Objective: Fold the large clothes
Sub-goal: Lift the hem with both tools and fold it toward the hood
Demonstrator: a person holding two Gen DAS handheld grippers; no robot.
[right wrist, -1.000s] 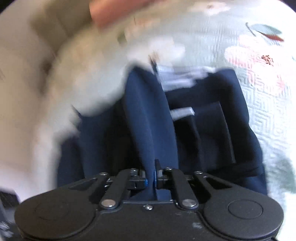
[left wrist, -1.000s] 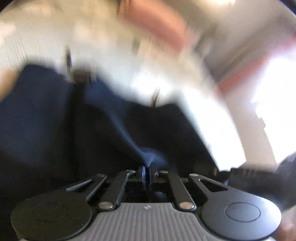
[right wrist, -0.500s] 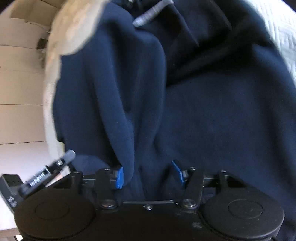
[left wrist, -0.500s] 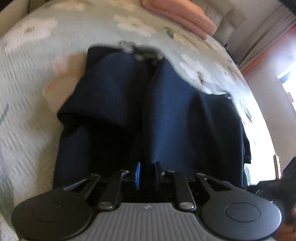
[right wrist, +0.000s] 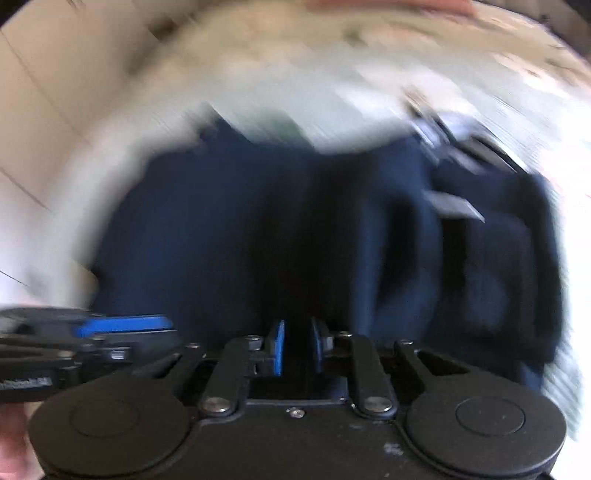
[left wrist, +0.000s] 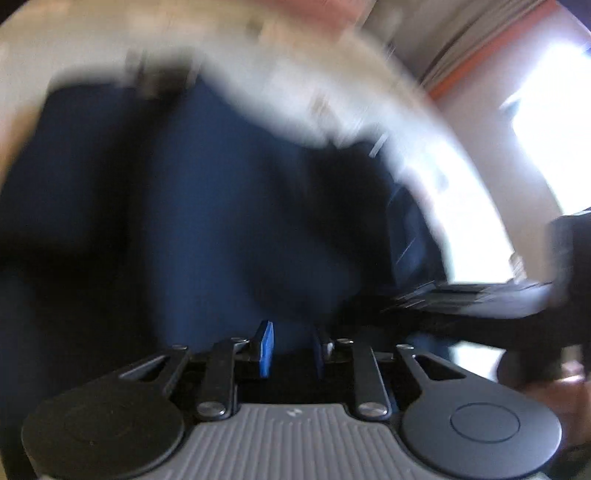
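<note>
A dark navy garment (left wrist: 207,206) lies folded in a pile on a pale quilted bedspread (left wrist: 317,99); it also fills the right wrist view (right wrist: 295,229), with a grey label (right wrist: 450,206) showing at the right. My left gripper (left wrist: 291,350) hovers at the garment's near edge with its blue pads a little apart and nothing between them. My right gripper (right wrist: 297,347) is likewise slightly open and empty at the near edge. Both views are motion blurred. Each gripper shows in the other's view: the right one (left wrist: 480,295), the left one (right wrist: 92,332).
The bedspread (right wrist: 277,85) spreads beyond the garment. A pink object (left wrist: 314,7) lies at the far end of the bed. A bright window (left wrist: 554,96) and an orange strip are at the right. A pale panelled wall (right wrist: 44,110) is on the left.
One second ago both grippers were shut on navy cloth. They let go half a second ago. Now both are pulled back, empty and slightly open, and moving fast.
</note>
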